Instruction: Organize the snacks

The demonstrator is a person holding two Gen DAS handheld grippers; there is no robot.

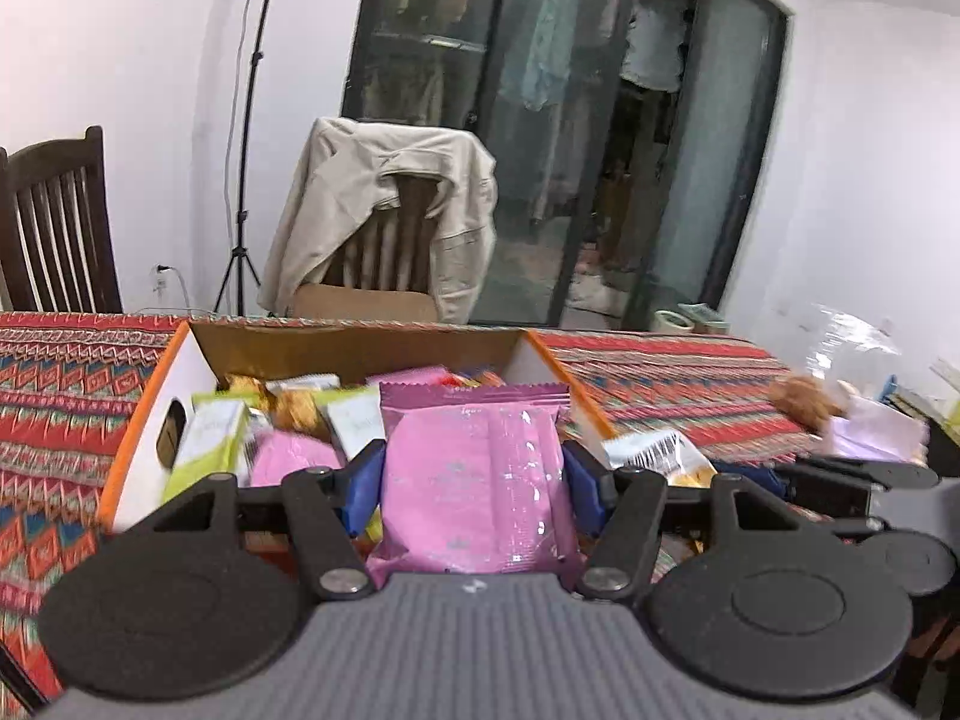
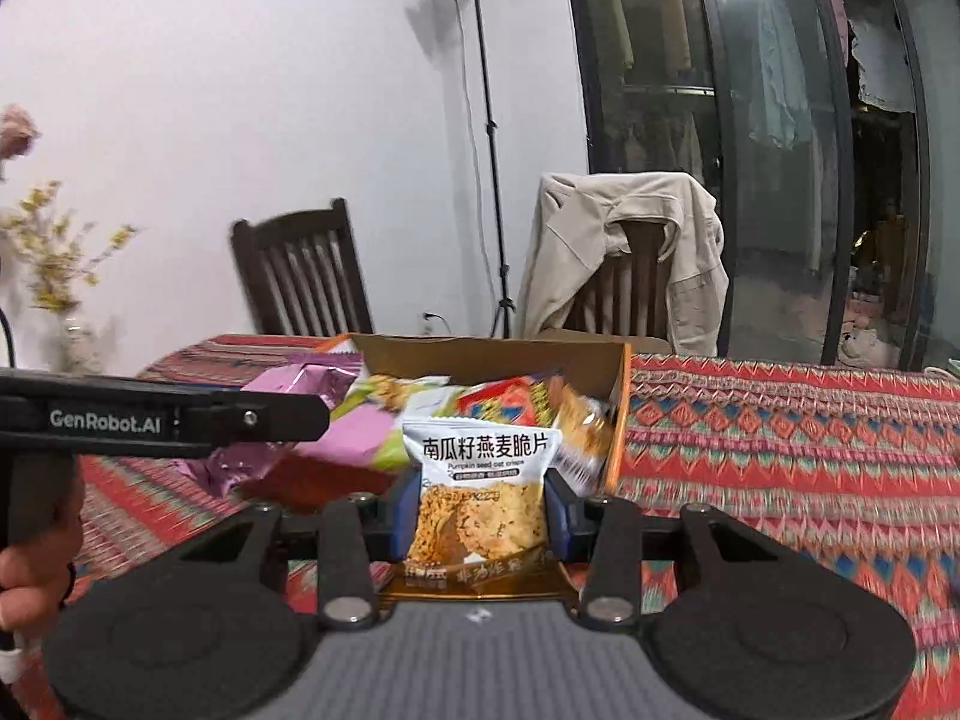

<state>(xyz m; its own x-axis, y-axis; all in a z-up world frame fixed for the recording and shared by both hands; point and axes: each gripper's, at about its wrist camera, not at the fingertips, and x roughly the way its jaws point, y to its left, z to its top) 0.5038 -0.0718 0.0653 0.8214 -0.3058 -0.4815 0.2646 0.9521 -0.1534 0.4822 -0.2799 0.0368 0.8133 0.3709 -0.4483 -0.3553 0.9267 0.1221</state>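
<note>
My left gripper (image 1: 474, 474) is shut on a pink snack packet (image 1: 474, 480), its blue pads pressing both sides. Just beyond it stands an open cardboard box (image 1: 360, 348) with orange-edged white flaps, holding several snack packets, green, pink and brown. In the right wrist view my right gripper (image 2: 480, 510) is shut on a white and orange packet of pumpkin seed oat crisps (image 2: 480, 498). The same box (image 2: 498, 357) lies right behind it, full of packets. The left gripper (image 2: 180, 420) reaches in from the left with its pink packet (image 2: 312, 384), a hand (image 2: 36, 564) below it.
A red patterned cloth (image 2: 780, 450) covers the table. Two dark wooden chairs (image 2: 300, 276) stand behind it, one draped with a beige jacket (image 2: 624, 240). A light stand (image 2: 492, 180) rises by the wall. At the right in the left wrist view lie a brown item (image 1: 804, 399) and plastic bags (image 1: 864, 348).
</note>
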